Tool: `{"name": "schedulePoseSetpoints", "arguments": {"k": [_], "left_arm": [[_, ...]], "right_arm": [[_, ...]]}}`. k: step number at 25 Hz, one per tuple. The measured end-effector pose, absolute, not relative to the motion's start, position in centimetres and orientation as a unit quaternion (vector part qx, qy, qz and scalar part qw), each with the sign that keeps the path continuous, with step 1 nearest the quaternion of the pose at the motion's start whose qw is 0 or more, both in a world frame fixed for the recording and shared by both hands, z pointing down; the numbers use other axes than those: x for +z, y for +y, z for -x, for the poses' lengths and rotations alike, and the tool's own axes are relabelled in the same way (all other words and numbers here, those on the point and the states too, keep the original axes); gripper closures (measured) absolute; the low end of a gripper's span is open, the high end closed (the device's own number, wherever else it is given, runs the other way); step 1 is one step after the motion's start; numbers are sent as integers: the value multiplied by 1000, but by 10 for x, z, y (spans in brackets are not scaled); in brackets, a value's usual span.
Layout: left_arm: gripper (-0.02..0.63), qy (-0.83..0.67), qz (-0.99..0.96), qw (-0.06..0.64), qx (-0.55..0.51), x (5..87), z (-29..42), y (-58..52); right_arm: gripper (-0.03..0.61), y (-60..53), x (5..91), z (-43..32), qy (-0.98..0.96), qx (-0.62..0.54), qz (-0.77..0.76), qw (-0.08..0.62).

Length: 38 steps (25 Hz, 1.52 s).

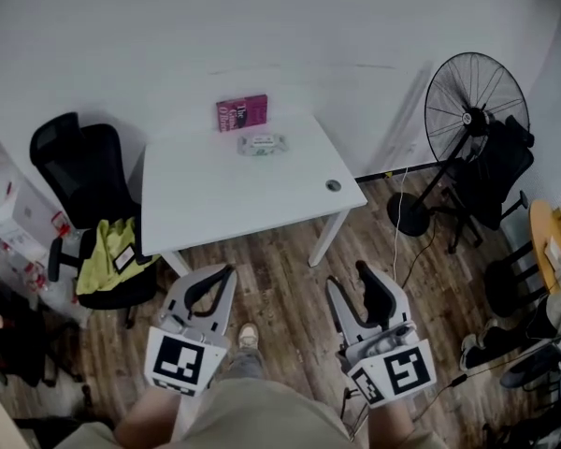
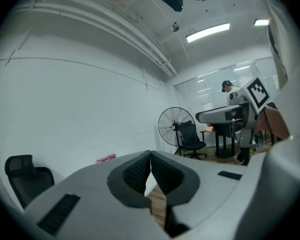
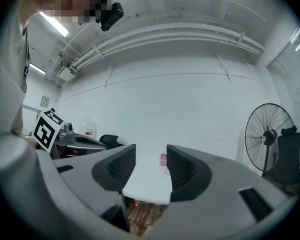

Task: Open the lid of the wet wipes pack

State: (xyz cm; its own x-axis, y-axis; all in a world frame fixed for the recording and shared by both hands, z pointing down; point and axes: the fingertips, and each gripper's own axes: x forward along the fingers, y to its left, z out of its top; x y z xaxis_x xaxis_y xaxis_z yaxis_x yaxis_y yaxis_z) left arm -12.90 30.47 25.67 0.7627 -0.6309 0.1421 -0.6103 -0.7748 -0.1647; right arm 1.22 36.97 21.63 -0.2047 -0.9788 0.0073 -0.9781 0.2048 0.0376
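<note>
On table (image 1: 226,195): one wipes pack (image 1: 262,144), one pink box (image 1: 241,112) (adjacent).

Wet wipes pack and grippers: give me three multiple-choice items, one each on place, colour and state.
1. The wet wipes pack lies: A under the table; B on the table, just in front of the pink box; C at the table's near edge.
2. The cloth on the black chair is: A red; B blue; C yellow-green.
3. The grippers: A left gripper shut and empty, right gripper open; B both open; C both shut on the pack.
Answers: B, the head view shows it far on the tabletop by the box. C, seen draped on the seat. A, left jaws meet, right jaws stand apart.
</note>
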Motion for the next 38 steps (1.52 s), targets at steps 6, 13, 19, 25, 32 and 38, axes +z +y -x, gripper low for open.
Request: {"name": "schedulePoseSetpoints", "arguments": {"k": [6, 13, 19, 25, 32, 38], "left_arm": [[592, 320, 941, 49, -99, 258, 123, 224], [592, 313, 942, 60, -106, 257, 115, 129], [592, 305, 946, 57, -98, 259, 112, 77], [592, 299, 947, 47, -103, 268, 108, 49], [592, 304, 947, 40, -95, 274, 95, 19], [592, 320, 941, 34, -108, 283, 74, -15]], "right_arm": [[372, 290, 220, -15, -772, -3, -635, 25], [373, 198, 226, -18, -765, 7, -643, 37], [373, 152, 224, -16, -765, 4, -644, 22], [373, 124, 232, -17, -769, -1, -638, 45], [373, 87, 249, -33, -769, 3, -635, 71], [373, 43, 270, -65, -775, 22, -624, 94]]}}
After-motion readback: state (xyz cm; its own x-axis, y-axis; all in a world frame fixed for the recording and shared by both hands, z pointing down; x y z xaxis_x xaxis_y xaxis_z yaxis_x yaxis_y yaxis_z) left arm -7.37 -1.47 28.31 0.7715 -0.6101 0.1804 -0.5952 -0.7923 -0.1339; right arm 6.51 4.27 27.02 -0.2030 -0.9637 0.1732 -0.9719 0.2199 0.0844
